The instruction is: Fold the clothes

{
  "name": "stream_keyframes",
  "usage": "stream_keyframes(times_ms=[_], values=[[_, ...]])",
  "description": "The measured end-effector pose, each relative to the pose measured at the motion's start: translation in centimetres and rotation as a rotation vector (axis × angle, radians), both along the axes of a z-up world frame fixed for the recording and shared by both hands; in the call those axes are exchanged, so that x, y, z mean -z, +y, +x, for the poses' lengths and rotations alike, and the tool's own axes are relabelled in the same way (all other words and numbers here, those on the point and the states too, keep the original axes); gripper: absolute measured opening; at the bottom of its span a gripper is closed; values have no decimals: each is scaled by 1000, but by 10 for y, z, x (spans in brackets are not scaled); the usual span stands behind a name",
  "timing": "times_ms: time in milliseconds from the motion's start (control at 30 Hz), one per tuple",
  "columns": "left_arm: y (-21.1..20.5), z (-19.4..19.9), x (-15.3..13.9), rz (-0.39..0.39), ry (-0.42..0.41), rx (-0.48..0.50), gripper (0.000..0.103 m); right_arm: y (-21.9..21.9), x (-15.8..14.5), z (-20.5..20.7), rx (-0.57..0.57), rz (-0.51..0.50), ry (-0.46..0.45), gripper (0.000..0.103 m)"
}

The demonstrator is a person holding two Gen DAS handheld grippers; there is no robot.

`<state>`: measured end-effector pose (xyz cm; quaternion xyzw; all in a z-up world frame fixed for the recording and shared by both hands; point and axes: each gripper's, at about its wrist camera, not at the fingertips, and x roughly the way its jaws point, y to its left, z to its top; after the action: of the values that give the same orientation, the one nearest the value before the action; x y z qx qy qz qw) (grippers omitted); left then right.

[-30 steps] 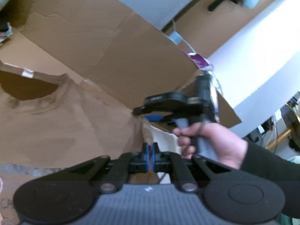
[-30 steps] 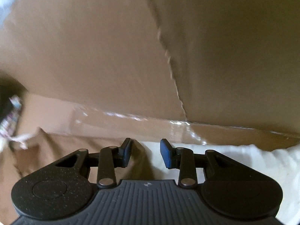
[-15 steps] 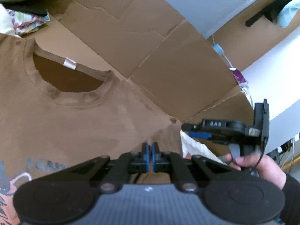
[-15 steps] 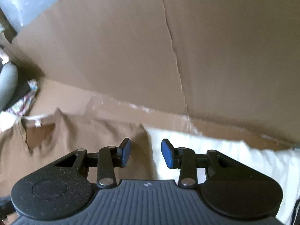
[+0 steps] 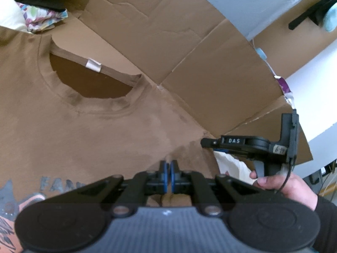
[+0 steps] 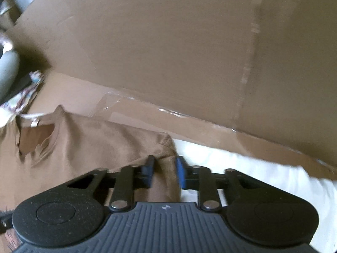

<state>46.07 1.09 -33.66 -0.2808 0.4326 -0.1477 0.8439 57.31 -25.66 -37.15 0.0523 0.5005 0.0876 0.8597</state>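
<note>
A brown T-shirt (image 5: pixel 88 126) lies spread on cardboard, collar and white label toward the top, grey print at the lower left. My left gripper (image 5: pixel 168 175) is shut, pinching the cloth near the shirt's right sleeve. A hand (image 5: pixel 284 185) holds my right gripper (image 5: pixel 208 144) just right of it, at the sleeve's edge. In the right wrist view my right gripper (image 6: pixel 165 169) points down with its jaws closing. The brown sleeve (image 6: pixel 164 147) lies between the pads, and a gap still shows there. White cloth (image 6: pixel 252 168) lies beside the sleeve.
Upright cardboard panels (image 5: pixel 189 52) wall the far side, and cardboard (image 6: pixel 168 52) fills the right wrist view. A patterned cloth bundle (image 5: pixel 42 19) lies beyond the collar at the left. A white surface (image 5: pixel 316 88) and room clutter lie to the right, outside the cardboard.
The shirt has come down from a lifted peak to lie flat. My right gripper has dropped over the sleeve's edge and its jaws have narrowed. The left gripper stays shut.
</note>
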Motion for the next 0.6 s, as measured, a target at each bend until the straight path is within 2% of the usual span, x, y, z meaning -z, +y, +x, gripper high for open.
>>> stream_keyframes(times_ms=[100, 267, 400, 467, 533, 600], values=[[0, 1, 2, 4, -2, -3, 3, 4, -1, -2, -44, -41, -34, 7], [1, 1, 3, 1, -17, -30, 3, -2, -4, -1, -39, -62, -42, 5], [4, 10, 17, -9, 30, -69, 3, -11, 2, 7, 1, -6, 0, 5], [4, 21, 30, 0, 73, -70, 3, -22, 5, 12, 29, 51, 25, 12], [8, 27, 39, -27, 107, -84, 4, -33, 4, 13, 48, 104, 40, 19], [11, 31, 42, -53, 127, -92, 6, -39, -1, 9, 42, 109, 32, 29]])
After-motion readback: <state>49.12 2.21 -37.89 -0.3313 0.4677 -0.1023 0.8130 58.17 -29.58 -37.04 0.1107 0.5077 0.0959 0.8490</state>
